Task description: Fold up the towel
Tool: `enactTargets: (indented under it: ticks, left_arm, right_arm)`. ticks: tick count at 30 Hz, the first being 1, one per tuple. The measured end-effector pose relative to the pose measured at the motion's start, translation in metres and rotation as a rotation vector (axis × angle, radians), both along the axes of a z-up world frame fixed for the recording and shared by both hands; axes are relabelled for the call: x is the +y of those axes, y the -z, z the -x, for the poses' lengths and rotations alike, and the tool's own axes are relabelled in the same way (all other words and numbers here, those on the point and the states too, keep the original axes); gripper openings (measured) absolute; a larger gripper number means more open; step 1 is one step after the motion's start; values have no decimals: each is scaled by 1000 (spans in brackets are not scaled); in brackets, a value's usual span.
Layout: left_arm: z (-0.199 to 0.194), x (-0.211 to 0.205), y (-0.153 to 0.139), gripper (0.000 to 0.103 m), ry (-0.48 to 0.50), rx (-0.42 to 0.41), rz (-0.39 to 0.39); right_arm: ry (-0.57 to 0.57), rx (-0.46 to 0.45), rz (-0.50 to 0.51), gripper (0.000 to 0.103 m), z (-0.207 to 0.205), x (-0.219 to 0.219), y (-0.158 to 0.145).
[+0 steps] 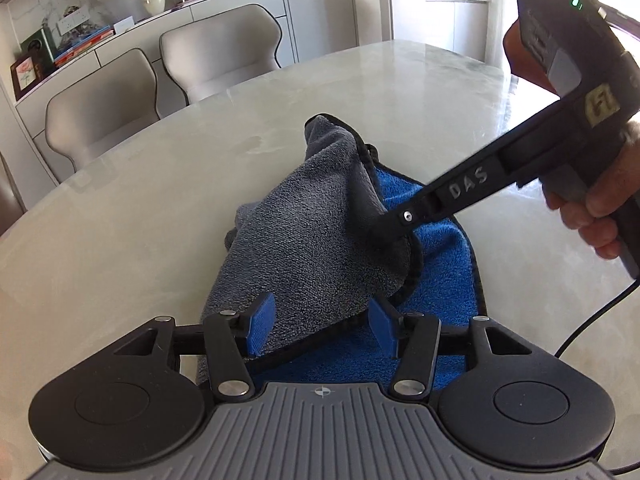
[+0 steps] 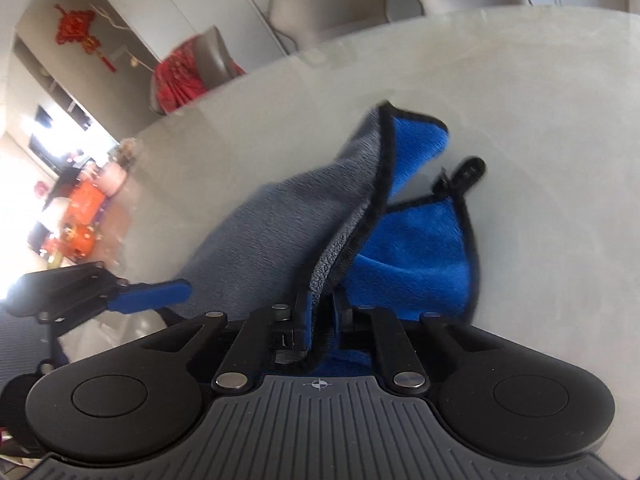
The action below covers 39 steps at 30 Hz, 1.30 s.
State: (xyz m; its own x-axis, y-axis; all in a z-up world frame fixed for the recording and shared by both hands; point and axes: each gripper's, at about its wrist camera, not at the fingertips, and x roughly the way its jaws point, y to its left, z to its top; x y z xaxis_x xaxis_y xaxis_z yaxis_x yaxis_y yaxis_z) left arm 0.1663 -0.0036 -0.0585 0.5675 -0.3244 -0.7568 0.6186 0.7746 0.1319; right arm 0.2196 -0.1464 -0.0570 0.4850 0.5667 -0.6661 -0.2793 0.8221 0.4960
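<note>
A towel, grey on one side and blue on the other with a black hem, lies bunched on the pale table. My left gripper is open, its blue pads on either side of the towel's near grey edge. My right gripper is shut on the towel's hemmed edge and holds it lifted off the table. In the left wrist view the right gripper reaches in from the right onto the towel's middle. A black hanging loop sticks out at a blue corner.
Padded chairs stand along the table's far side. A sideboard with a vase and books is behind them. A red cloth hangs on a chair beyond the table. The left gripper's finger shows at the left.
</note>
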Motion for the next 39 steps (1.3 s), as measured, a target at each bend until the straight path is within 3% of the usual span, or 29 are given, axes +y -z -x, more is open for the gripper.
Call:
enactTargets:
  ticks: [6,11,13,14,16,17,19,21,23,27,29,31,35,37,39]
  left_arm:
    - [10,-11,-4,57,89,-56,-10]
    - [6,-19,-8,61,79,-112,-1]
    - [0,-17,-10,48,62,-111,41]
    - [-5,-16,-11,30,48,-90,64]
    - [-16,-11,-11,23,13,-46,98]
    - [-21,-9,-10,13,-4,-33,108]
    - [-27,-3,-11,10,-28,-20,125]
    - [-34,7,-15,7,-73,-7,169]
    - [-47,24,-20,7,-160,12,221]
    - [-67,59,-27,7,-304,2,271]
    - [-73,71,-30,7,-344,-6,276]
    - [-78,80,-33,7,-370,-15,281]
    - [-81,98,-34,7,-418,-13,307]
    - [-82,106,-34,7,-439,-6,310]
    - [-80,115,-32,7,-466,11,310]
  right_arm:
    - [-43,-21,-145,10,-7,8,-23]
    - [-83,-37,-156,10,-12,19,-38]
    - [-101,-37,-149,10,-13,23,-43]
    - [-107,-34,-146,11,-13,23,-45]
    - [-105,-33,-141,12,-13,21,-47]
    - [-105,-29,-142,14,-12,20,-47]
    - [-96,-23,-139,23,-12,14,-48]
    - [-67,-14,-143,45,-12,5,-47]
    - [-24,-7,-141,46,-12,-8,-43]
    - [88,-2,-19,46,-21,-30,-32]
    - [126,-6,124,46,-30,-33,-23]
    - [125,-2,221,46,-41,-32,-12]
    - [108,-8,288,46,-52,-25,2]
    - [82,-23,367,46,-55,-12,9]
    - [47,-57,410,41,-52,-2,13]
